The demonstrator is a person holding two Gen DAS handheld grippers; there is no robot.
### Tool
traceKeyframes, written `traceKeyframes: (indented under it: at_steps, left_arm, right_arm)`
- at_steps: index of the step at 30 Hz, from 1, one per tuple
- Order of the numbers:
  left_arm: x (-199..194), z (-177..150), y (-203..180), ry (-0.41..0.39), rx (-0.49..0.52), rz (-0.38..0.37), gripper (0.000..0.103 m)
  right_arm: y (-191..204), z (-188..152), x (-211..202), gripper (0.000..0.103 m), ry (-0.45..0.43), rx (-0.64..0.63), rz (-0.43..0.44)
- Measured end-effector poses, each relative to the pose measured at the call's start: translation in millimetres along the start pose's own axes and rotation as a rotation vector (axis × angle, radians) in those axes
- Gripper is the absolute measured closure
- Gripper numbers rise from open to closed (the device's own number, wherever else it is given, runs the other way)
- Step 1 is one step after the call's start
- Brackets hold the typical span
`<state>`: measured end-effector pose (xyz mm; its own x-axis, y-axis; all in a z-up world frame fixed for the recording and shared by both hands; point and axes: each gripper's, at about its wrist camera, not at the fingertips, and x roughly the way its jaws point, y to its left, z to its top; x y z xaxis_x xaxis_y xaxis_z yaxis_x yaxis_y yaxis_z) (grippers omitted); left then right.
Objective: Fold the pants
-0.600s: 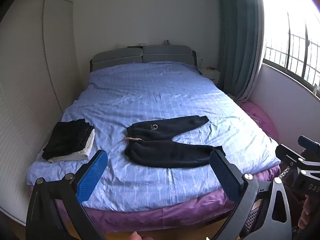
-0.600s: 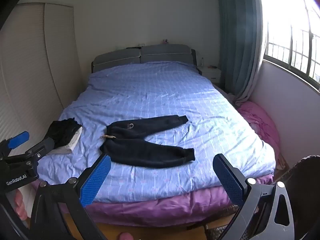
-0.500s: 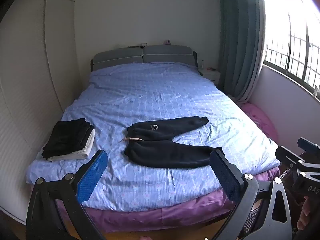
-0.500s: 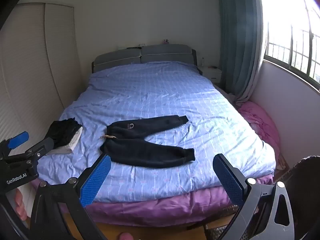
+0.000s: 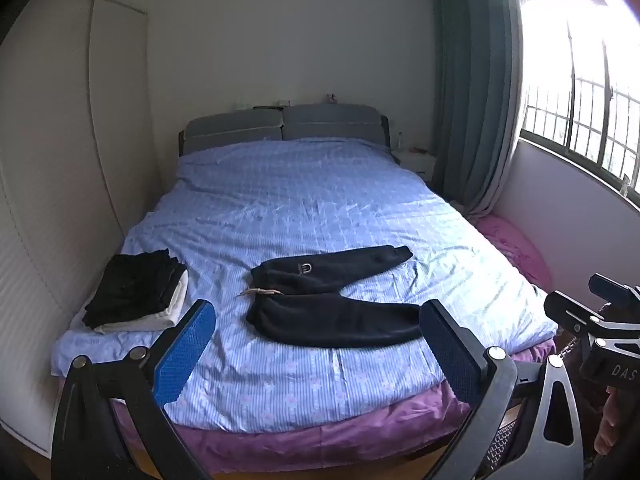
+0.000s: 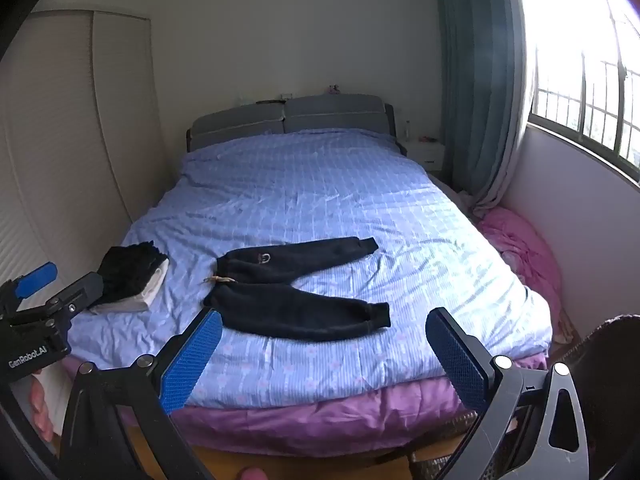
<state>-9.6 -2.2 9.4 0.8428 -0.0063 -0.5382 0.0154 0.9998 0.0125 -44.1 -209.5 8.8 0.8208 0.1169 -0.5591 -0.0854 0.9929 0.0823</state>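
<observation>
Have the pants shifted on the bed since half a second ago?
No. The pants lie spread in the same spot beside the folded stack, equally far from the bed's foot edge; neither open gripper touches them.

Both wrist views face the bed [image 5: 320, 208] from its foot, seemingly side by side

Left wrist view: right pad of the left hand-held gripper [image 5: 318, 344] covers the cuff of the pants [image 5: 328, 316] near leg at lower centre right; the right hand-held gripper [image 5: 600, 320] is cut off by the right frame edge, jaw state unreadable. Right wrist view: the folded clothes stack [image 6: 132, 276] at mid left is partly behind the left hand-held gripper body, and the items on the nightstand [image 6: 428, 154] at upper centre right are too small to identify. The pants logo [image 6: 264, 257] is too small to read.
</observation>
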Motion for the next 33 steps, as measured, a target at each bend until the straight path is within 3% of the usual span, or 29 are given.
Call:
traceKeyframes:
  at_steps: [33]
  left_arm:
    - [-5.1,9.9,4.4,-0.036,0.006,-0.009,0.0]
  right_arm:
    - [-3.5,7.2,-8.4,0.0,-0.024,0.0,0.01]
